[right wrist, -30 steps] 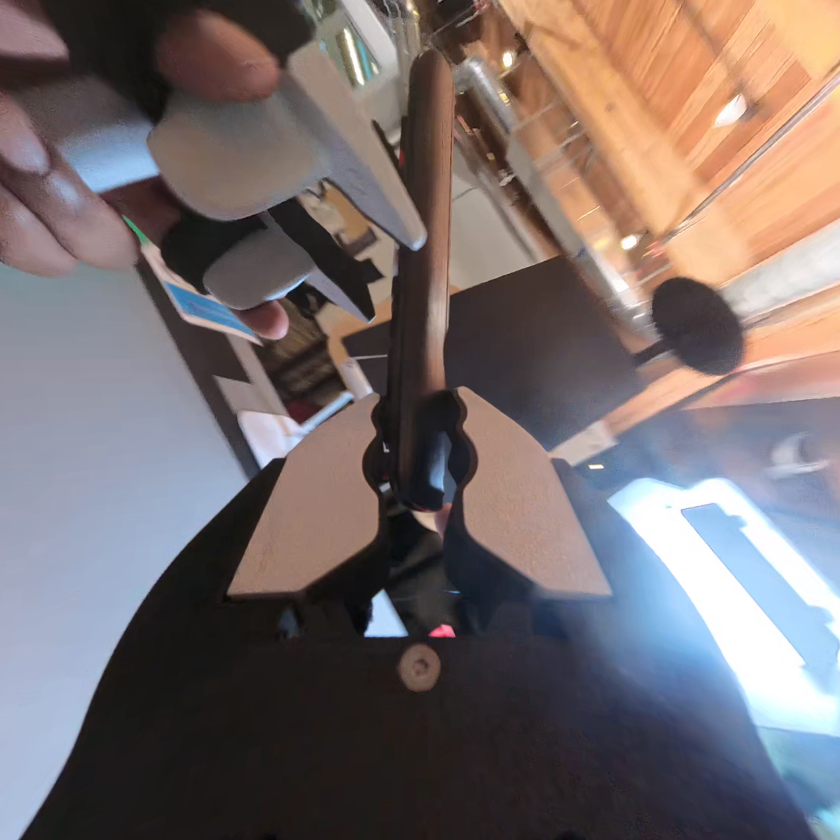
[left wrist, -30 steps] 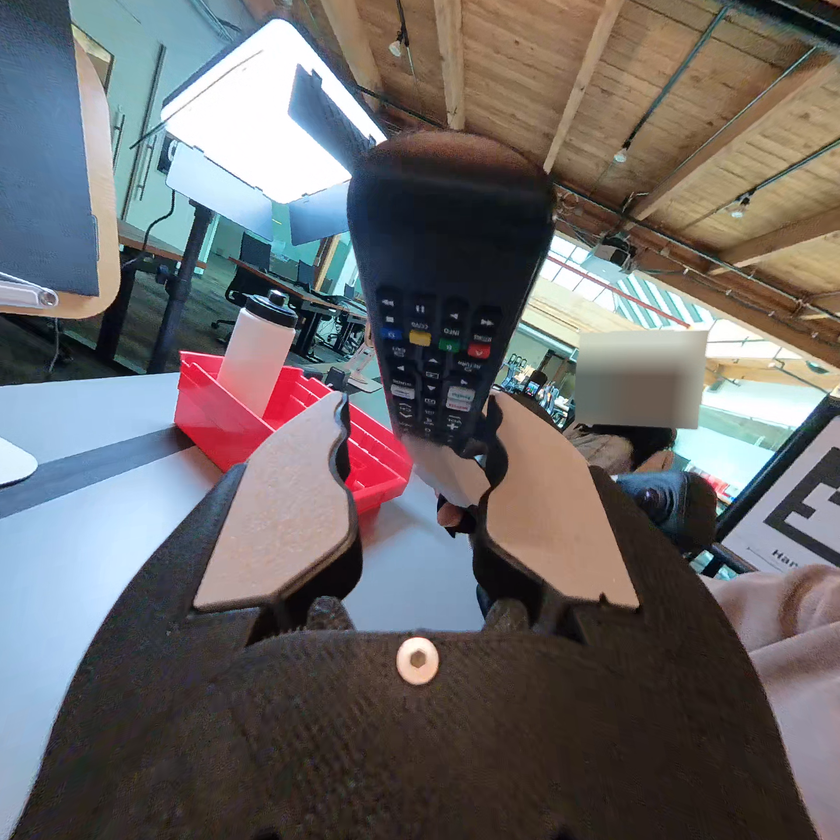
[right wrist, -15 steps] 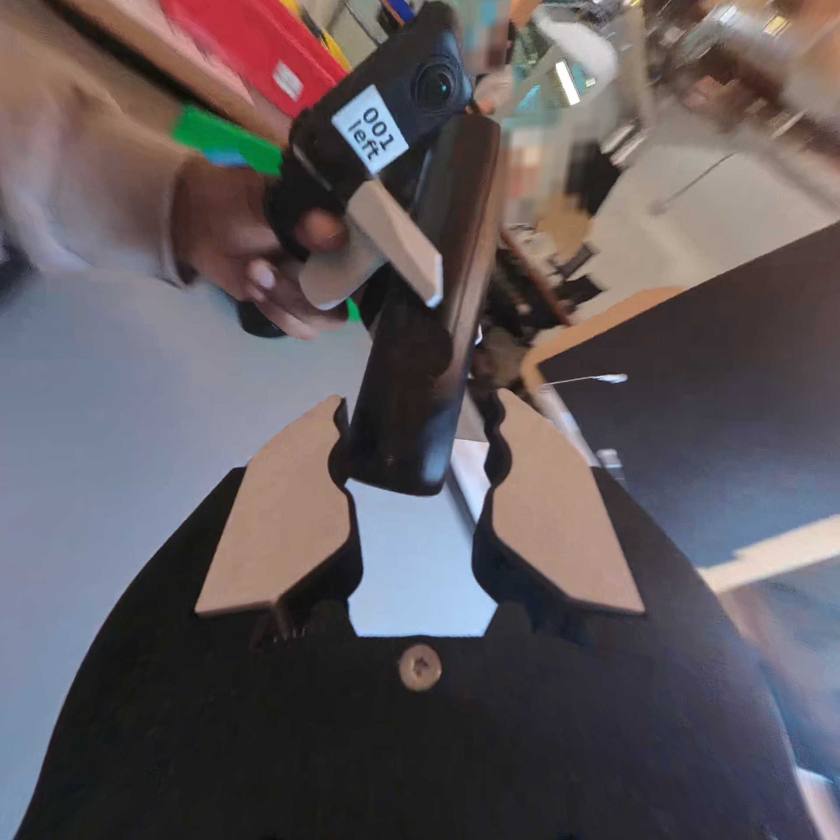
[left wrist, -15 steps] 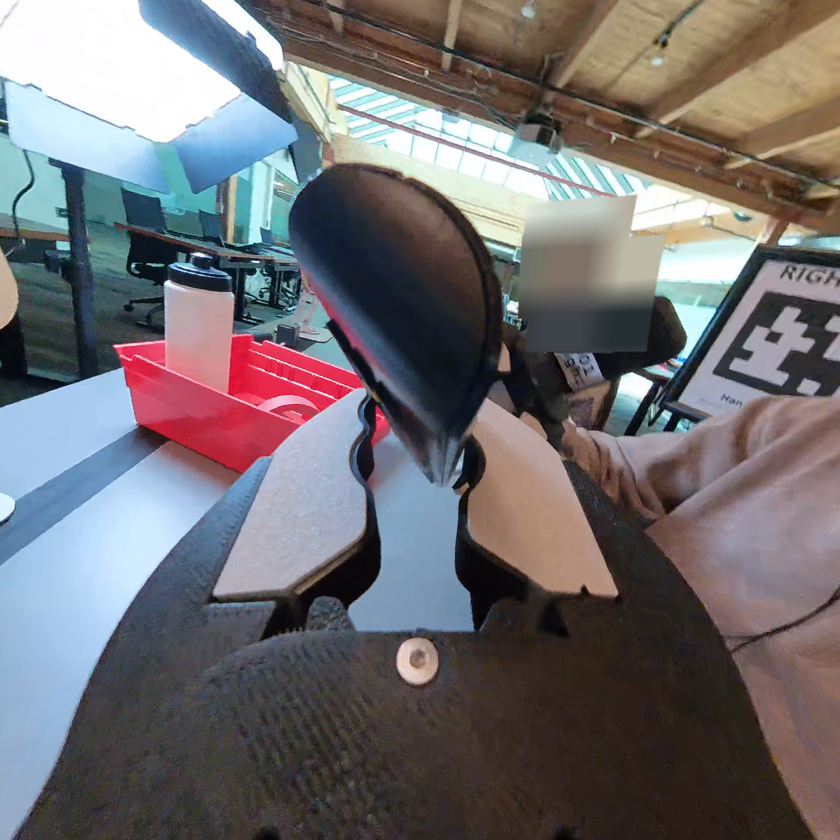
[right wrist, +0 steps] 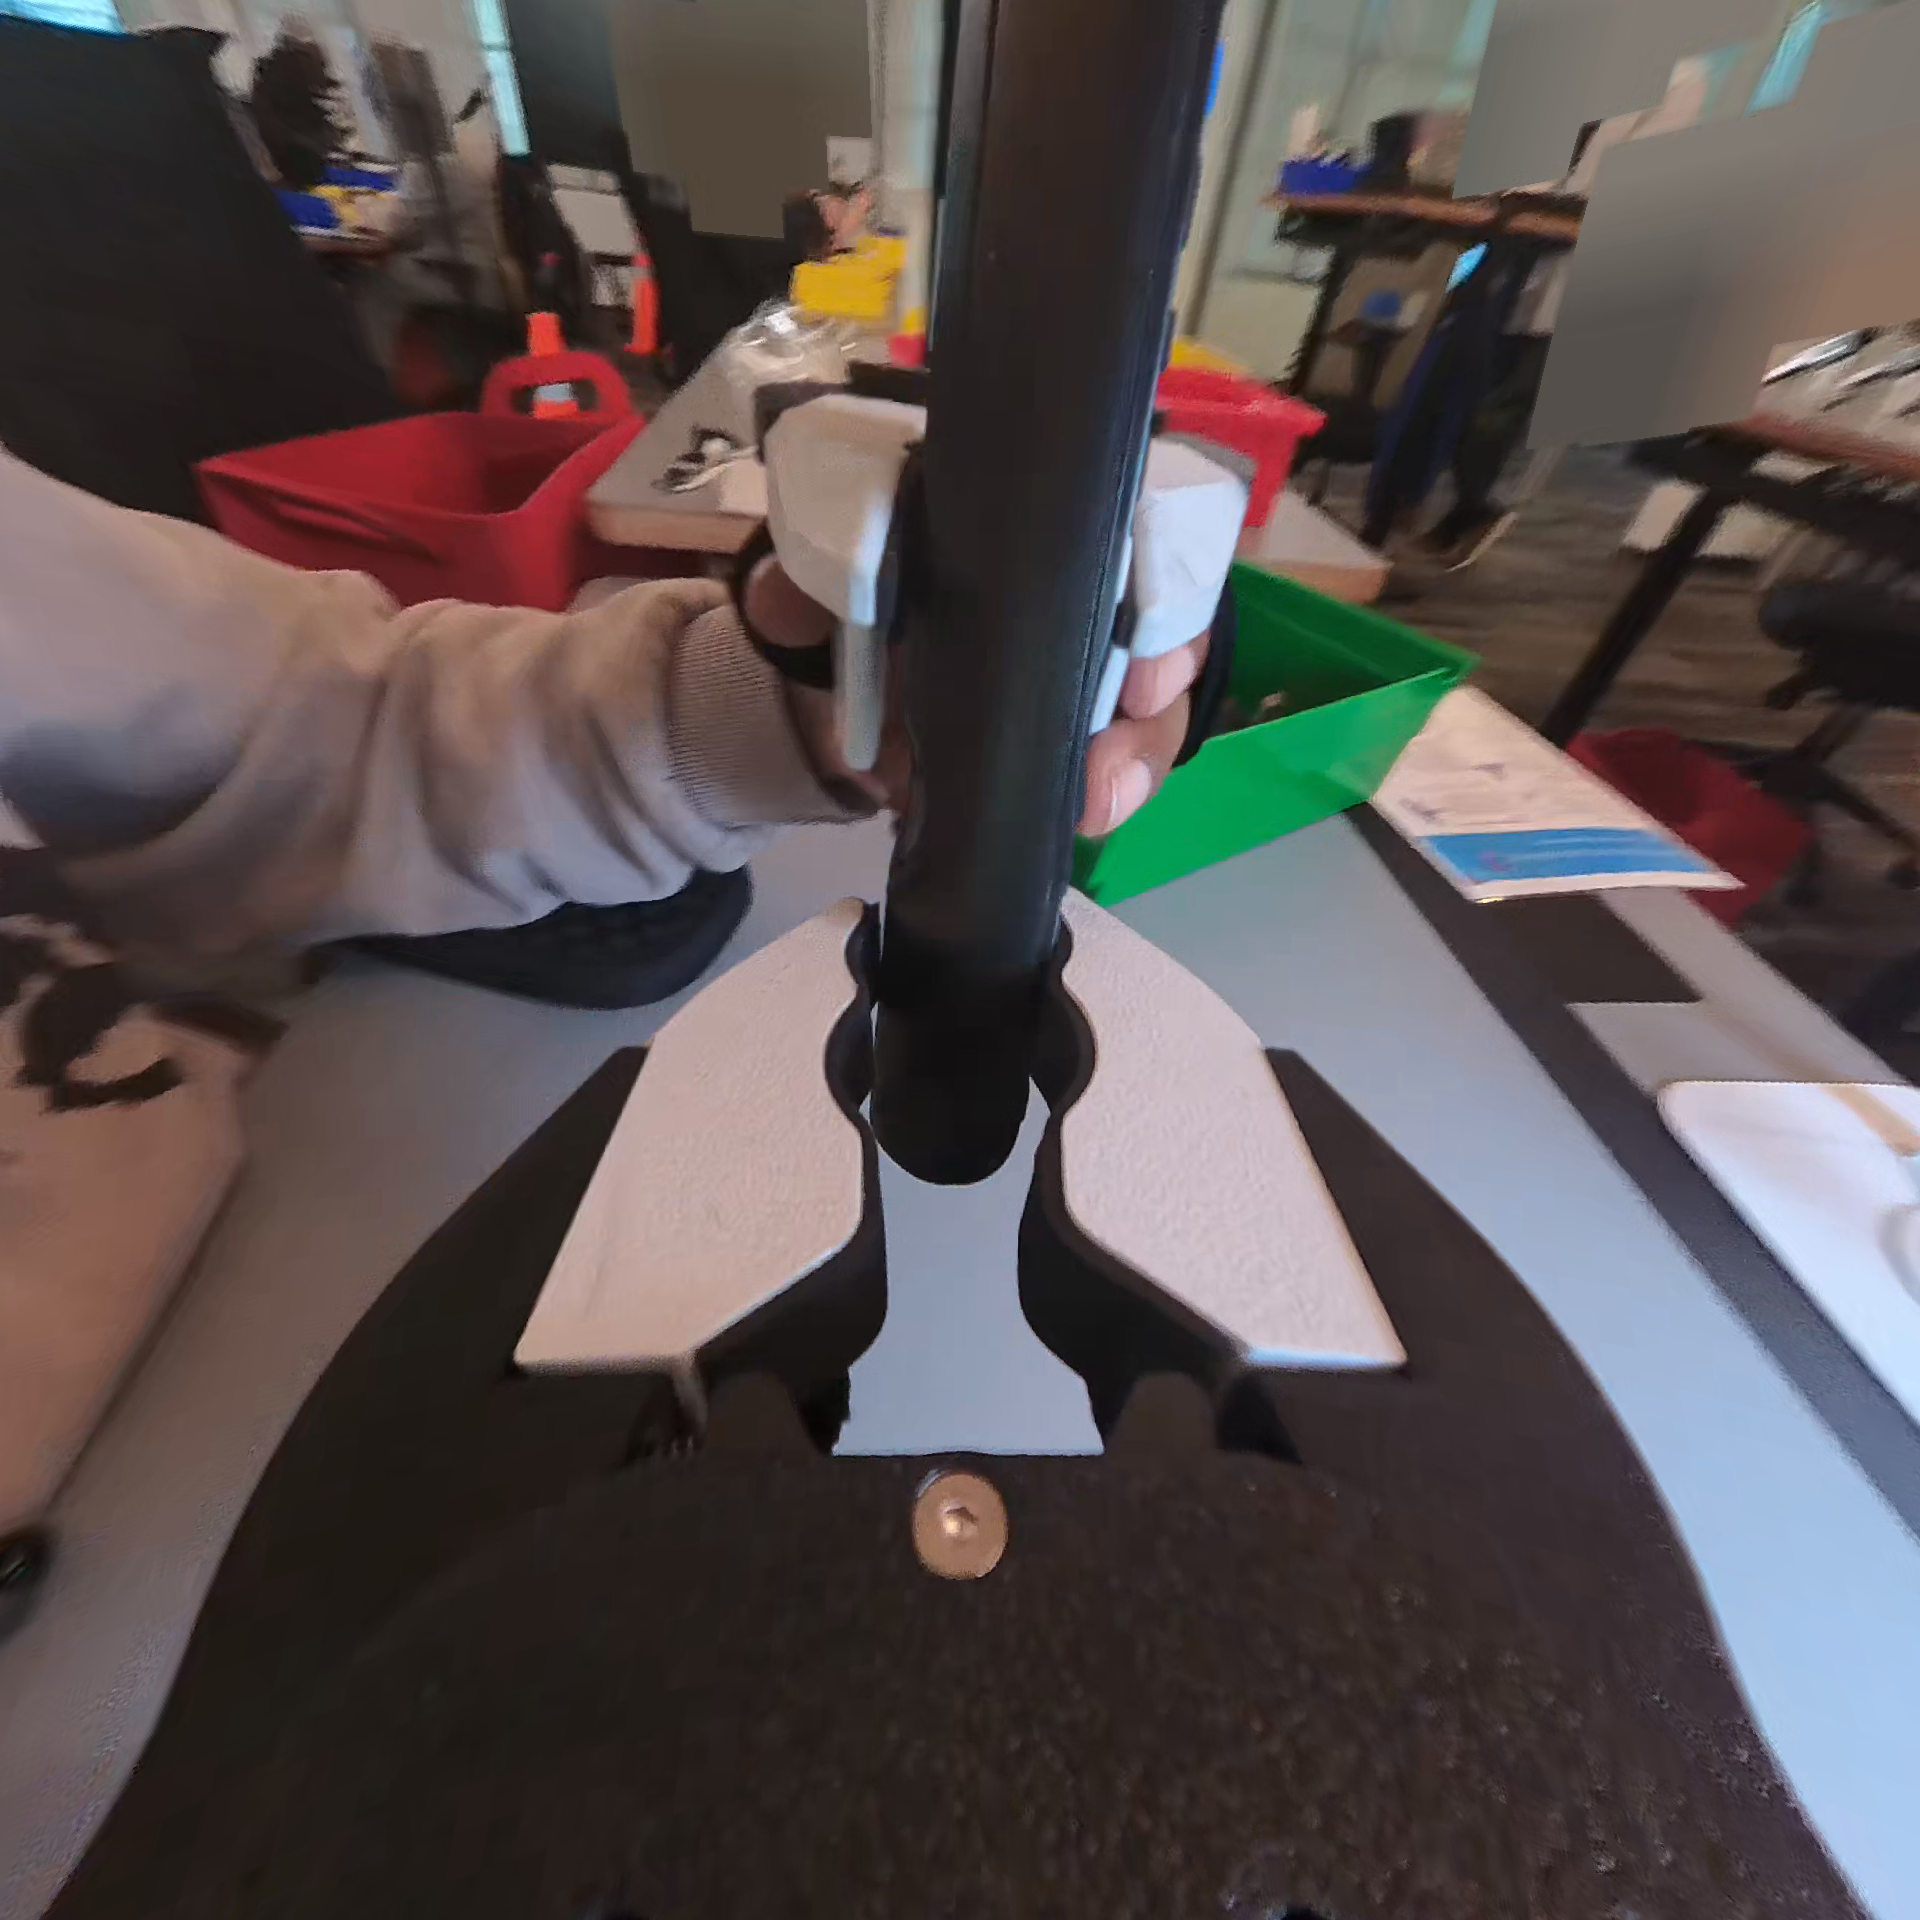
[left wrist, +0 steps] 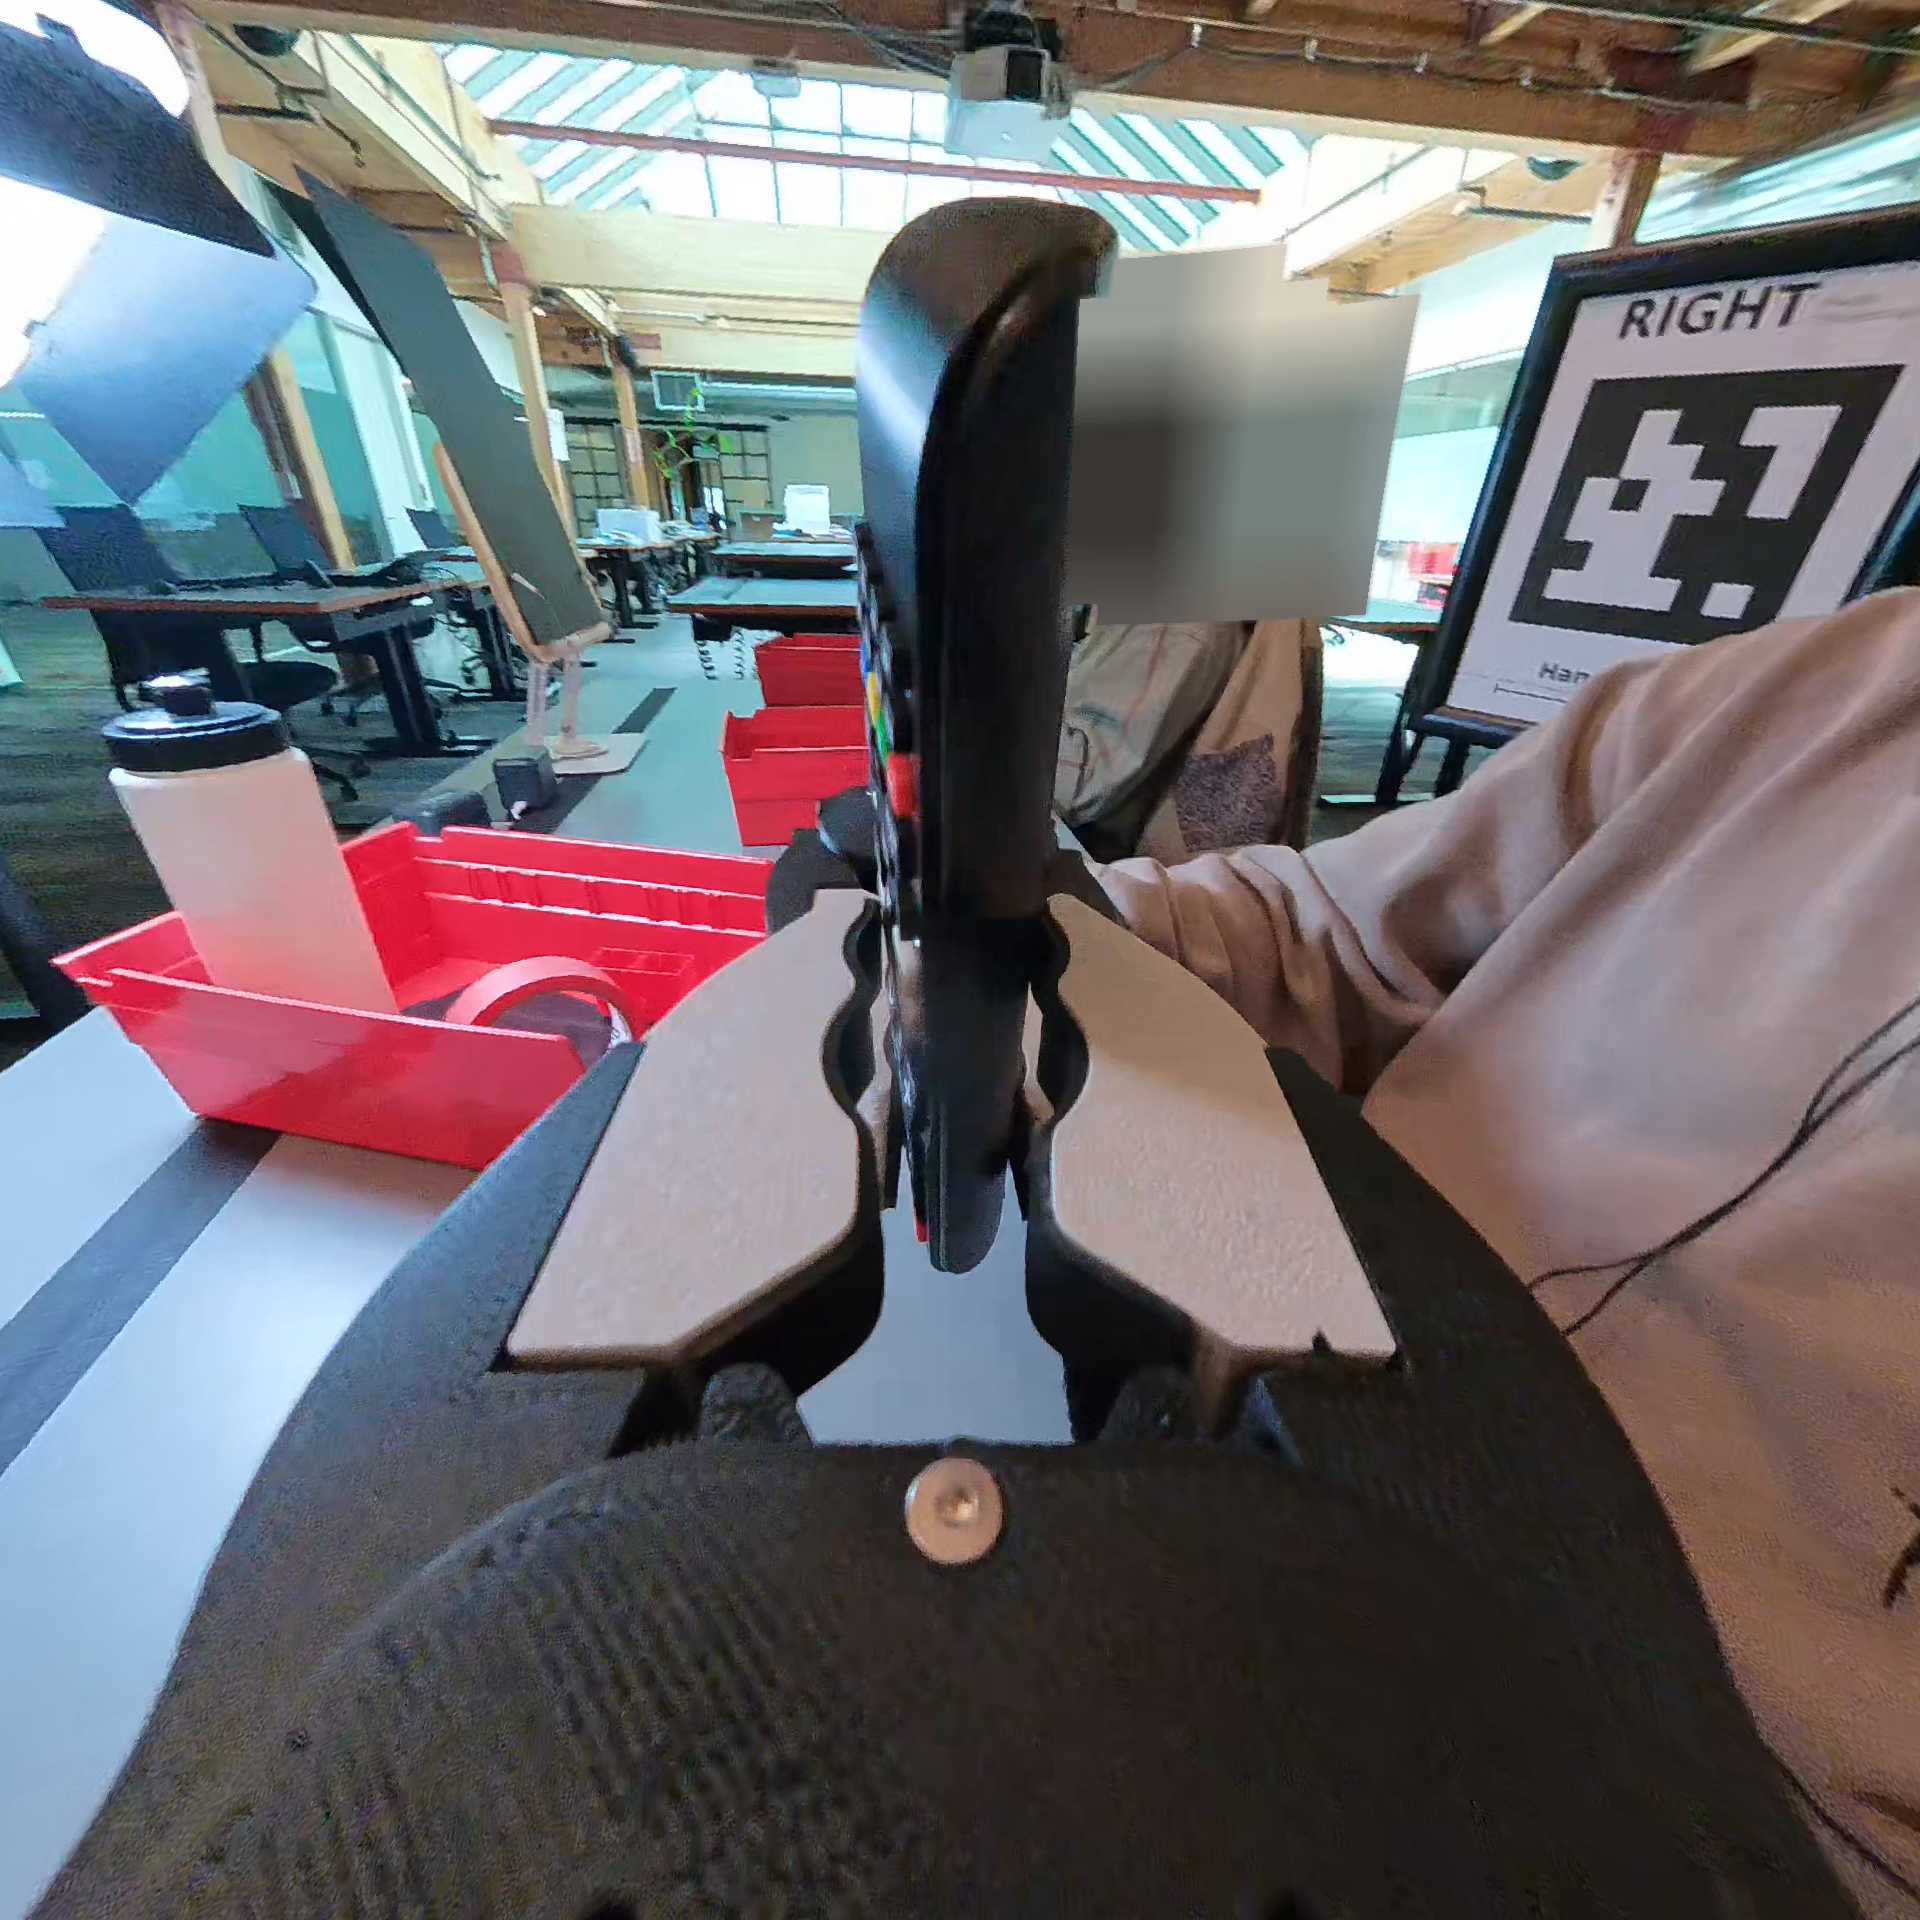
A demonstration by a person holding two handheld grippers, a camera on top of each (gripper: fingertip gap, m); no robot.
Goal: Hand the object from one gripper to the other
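A black remote control [left wrist: 966,623] stands upright over the grey table [left wrist: 125,1299], edge-on in the left wrist view, with coloured buttons down its left edge. My left gripper [left wrist: 961,914] is shut on its lower part, and the remote's end sits deep between the jaws. In the right wrist view the remote [right wrist: 1029,520] rises out of the frame top. My right gripper [right wrist: 966,935] is shut on its lower end. The left gripper [right wrist: 997,582] shows just beyond, clamped on the same remote, with a hand and pale sleeve [right wrist: 364,727] behind it.
A red bin [left wrist: 312,1049] at left holds a white bottle [left wrist: 249,862] and a red tape roll [left wrist: 540,997]. More red bins [left wrist: 790,769] stand farther back. A green bin [right wrist: 1299,748], papers [right wrist: 1538,821] and a white tray [right wrist: 1818,1195] lie to the right.
A second ago only the right gripper held the remote. The left then closed on it and the right opened. Now the right has closed on it again, and both views have levelled.
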